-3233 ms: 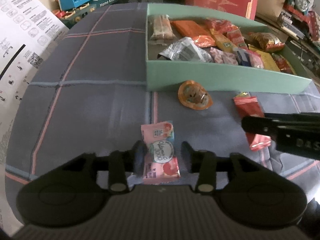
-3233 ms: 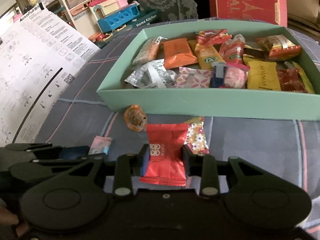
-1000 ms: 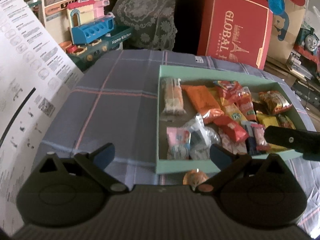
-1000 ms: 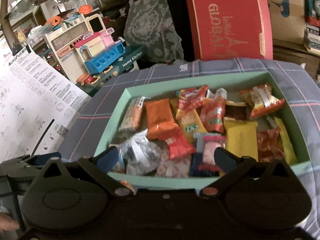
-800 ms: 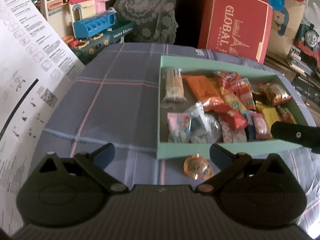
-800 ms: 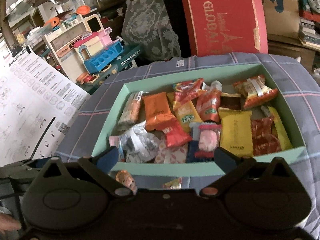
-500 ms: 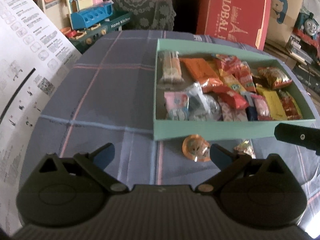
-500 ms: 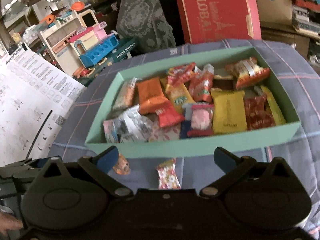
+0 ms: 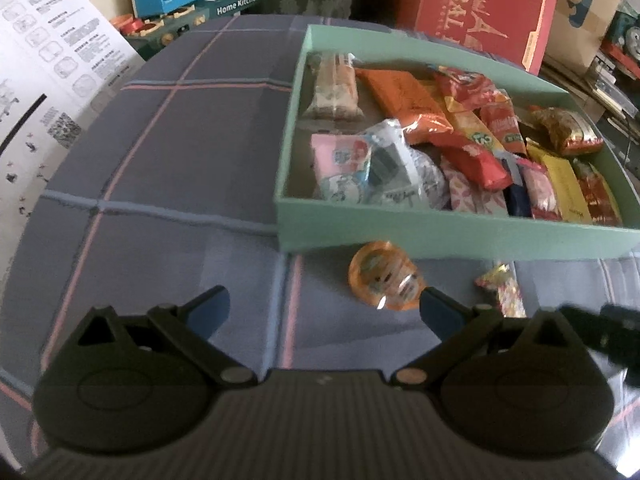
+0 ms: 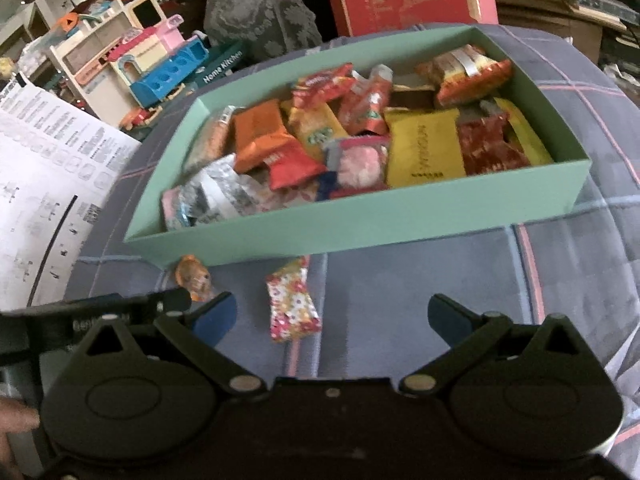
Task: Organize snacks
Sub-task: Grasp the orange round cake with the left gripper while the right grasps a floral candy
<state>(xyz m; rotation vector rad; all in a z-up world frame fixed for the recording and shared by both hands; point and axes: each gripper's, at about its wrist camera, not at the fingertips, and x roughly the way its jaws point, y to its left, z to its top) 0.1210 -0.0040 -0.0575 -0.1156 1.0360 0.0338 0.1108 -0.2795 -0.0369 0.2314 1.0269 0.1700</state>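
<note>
A mint-green box (image 10: 360,220) is sitting on the plaid cloth (image 9: 168,160), crowded with overlapping snack packets (image 10: 420,152) whose labels are blurring past reading; its near wall is hiding the lowest ones. Just in front of it an orange round snack (image 9: 382,280) and a floral candy packet (image 10: 292,306) are lying on the cloth, apart from each other. The left gripper (image 9: 324,310) is hovering with fingers spread wide, holding nothing, its right fingertip just beside the orange snack; the right gripper (image 10: 332,316) is likewise gaping empty above the floral packet. A printed sheet (image 10: 44,184), a toy kitchen (image 10: 160,68) and a red carton (image 9: 484,12) are crowding the room behind.
</note>
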